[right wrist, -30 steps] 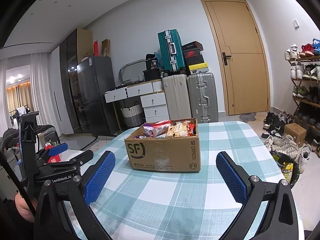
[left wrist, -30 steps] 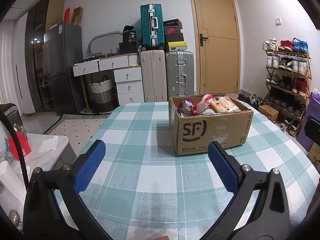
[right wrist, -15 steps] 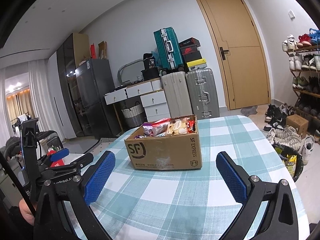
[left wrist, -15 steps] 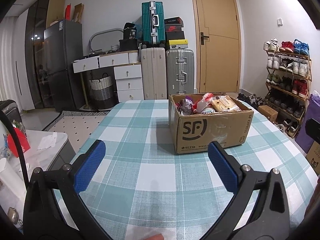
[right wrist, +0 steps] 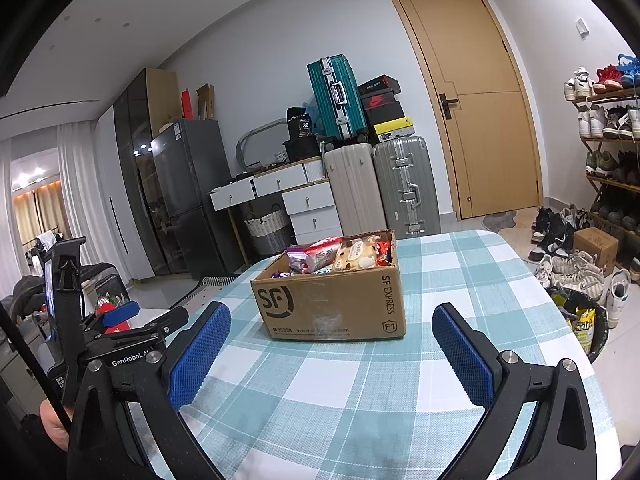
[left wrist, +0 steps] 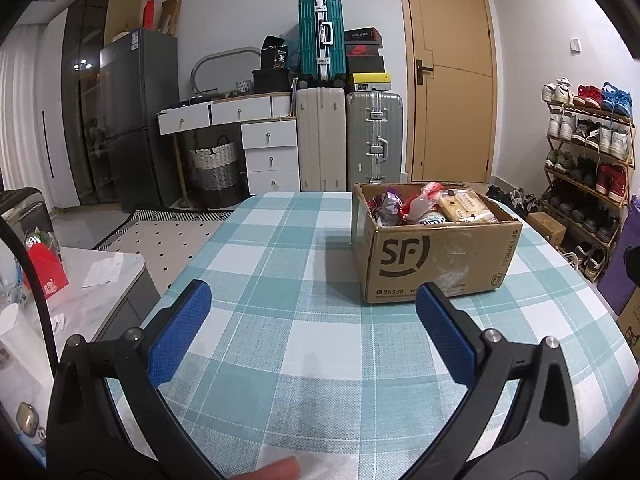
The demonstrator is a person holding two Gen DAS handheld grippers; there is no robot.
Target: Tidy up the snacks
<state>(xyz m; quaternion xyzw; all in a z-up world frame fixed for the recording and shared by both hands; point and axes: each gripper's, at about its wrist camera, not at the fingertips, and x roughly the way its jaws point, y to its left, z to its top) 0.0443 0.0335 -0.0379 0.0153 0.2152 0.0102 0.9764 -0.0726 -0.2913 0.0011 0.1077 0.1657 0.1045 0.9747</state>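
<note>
Both tools stand wide and hold nothing. The left gripper (left wrist: 310,320) hangs low above the checked tablecloth (left wrist: 280,380), and the SF Express cardboard box (left wrist: 436,264) sits ahead of it, past its right finger. For the right gripper (right wrist: 332,354) the same box (right wrist: 332,304) lies straight ahead, between the lines of its two fingers but well apart from them.

The snack packets (left wrist: 424,206) are all inside the box, heaped to the rim — a purple packet, a red-and-white one and a flat pale biscuit pack (right wrist: 356,254) lying on top. None is on the cloth.

This scene fits two stages: the snacks are gathered in the box and waiting for sorting out, or they are already put away into it. The pictures do not decide between them.

If a packet must be handled, I would judge that the top ones are the easy ones. Come from above the rim, not across the cardboard wall. Close on a sealed edge of the packet, gently — biscuits break and a filled bag slips.
</note>
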